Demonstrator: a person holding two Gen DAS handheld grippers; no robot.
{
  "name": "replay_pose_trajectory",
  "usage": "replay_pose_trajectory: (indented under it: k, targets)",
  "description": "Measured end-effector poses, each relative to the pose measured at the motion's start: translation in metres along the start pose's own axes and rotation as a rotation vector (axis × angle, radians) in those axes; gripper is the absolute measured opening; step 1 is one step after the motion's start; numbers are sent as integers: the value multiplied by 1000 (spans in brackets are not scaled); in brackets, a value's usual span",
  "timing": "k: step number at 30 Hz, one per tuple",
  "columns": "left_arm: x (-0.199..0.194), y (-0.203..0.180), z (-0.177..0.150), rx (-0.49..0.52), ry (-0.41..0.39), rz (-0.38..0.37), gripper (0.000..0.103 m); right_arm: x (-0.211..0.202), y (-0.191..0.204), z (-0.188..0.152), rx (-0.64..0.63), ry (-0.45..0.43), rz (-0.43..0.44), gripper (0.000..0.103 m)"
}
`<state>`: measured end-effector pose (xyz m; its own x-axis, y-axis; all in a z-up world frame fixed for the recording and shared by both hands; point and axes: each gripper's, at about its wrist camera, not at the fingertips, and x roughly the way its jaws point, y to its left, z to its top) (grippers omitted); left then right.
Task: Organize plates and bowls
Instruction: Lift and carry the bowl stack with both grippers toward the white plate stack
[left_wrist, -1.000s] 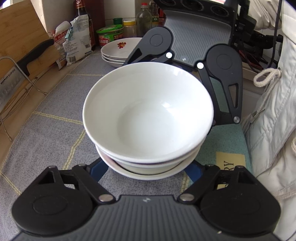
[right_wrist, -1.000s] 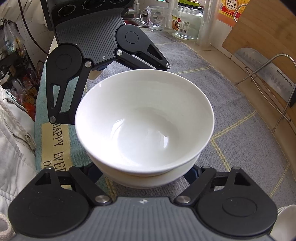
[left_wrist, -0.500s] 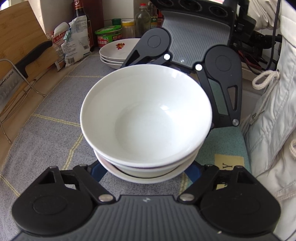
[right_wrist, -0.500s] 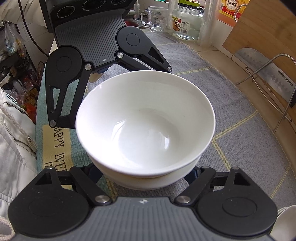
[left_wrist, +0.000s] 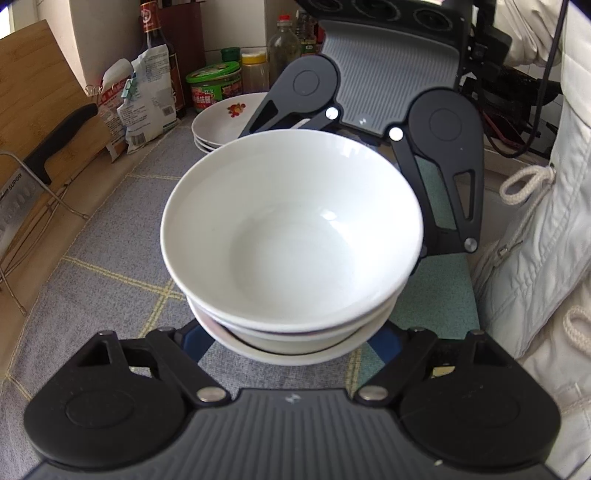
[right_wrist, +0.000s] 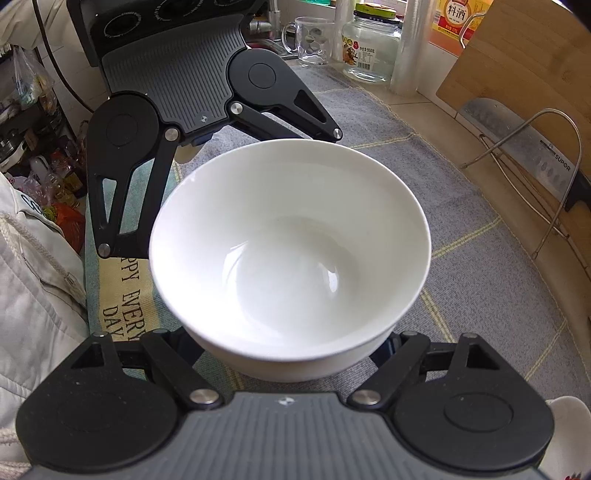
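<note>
A stack of nested white bowls (left_wrist: 291, 240) sits between both grippers above the grey cloth; it also shows in the right wrist view (right_wrist: 291, 254). My left gripper (left_wrist: 291, 343) has its jaws spread wide around the base of the stack, its blue fingertips mostly hidden under the bowls. My right gripper (right_wrist: 291, 354) faces it from the opposite side and clasps the stack the same way. A stack of plates with a red flower print (left_wrist: 229, 122) stands behind the bowls.
A cutting board with a cleaver on a wire rack (left_wrist: 33, 170) stands at the counter's wall side. Bottles, jars and a bag (left_wrist: 147, 96) crowd the far end. A glass mug (right_wrist: 310, 40) and glass jar (right_wrist: 369, 48) stand at the other end.
The bowl stack and both grippers have shifted slightly toward the plates and sit a little higher. The hold on the bowls is unchanged.
</note>
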<state>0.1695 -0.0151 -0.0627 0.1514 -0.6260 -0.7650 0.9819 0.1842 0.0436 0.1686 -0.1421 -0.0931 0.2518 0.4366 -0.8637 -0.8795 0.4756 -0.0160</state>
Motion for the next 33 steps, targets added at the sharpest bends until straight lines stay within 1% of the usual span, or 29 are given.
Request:
replay_pose_trajectory:
  k: [8, 14, 23, 33]
  targets:
    - [12, -9, 43, 6, -11, 5, 86, -34, -18, -21, -6, 2, -4, 89]
    - [32, -14, 80, 25, -23, 11, 86, -62, -37, -44, -4, 7, -18, 89]
    - [64, -6, 132, 80, -41, 3, 86, -99, -69, -80, 20, -1, -69, 89]
    - [102, 11, 173, 135, -53, -6, 86, -122, -108, -115, 52, 9, -138, 89]
